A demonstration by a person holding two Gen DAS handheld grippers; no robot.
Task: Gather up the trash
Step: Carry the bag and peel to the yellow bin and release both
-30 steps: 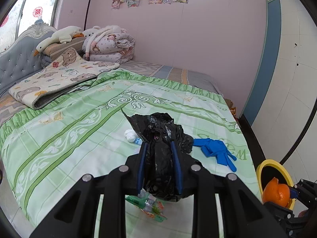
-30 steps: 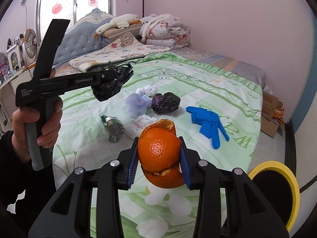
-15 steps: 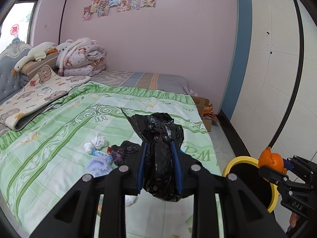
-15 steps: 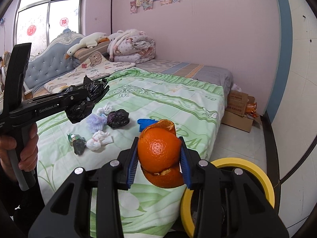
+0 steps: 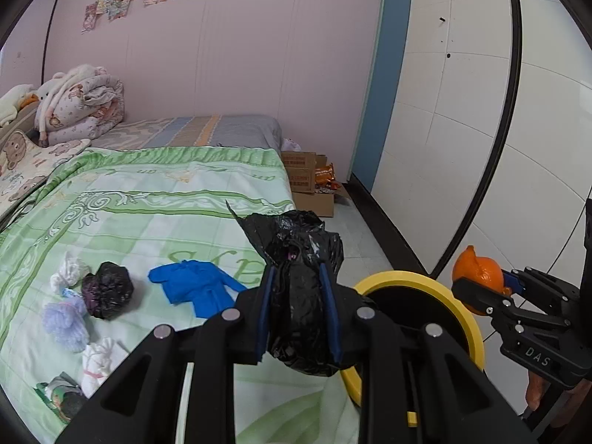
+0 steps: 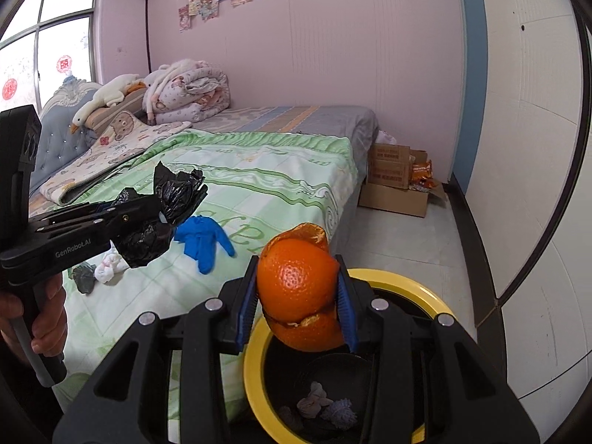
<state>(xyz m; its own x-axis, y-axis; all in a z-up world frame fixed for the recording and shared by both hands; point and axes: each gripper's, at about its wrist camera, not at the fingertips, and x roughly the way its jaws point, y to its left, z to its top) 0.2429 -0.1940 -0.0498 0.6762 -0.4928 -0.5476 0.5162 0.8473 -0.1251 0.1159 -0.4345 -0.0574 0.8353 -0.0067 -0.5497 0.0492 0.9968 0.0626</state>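
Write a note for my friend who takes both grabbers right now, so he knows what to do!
Left gripper: shut on a crumpled black plastic bag, near the yellow-rimmed black bin on the floor.
Right gripper: shut on orange peel, right above the bin's mouth.
Done: a few crumpled scraps already lie in the bin.
Left on the green bedspread: blue rubber glove, dark crumpled bag ball, lilac tissue wad, two white tissue wads, green wrapper.
Next, probably: drop the peel, then the bag, and go back for the rest.
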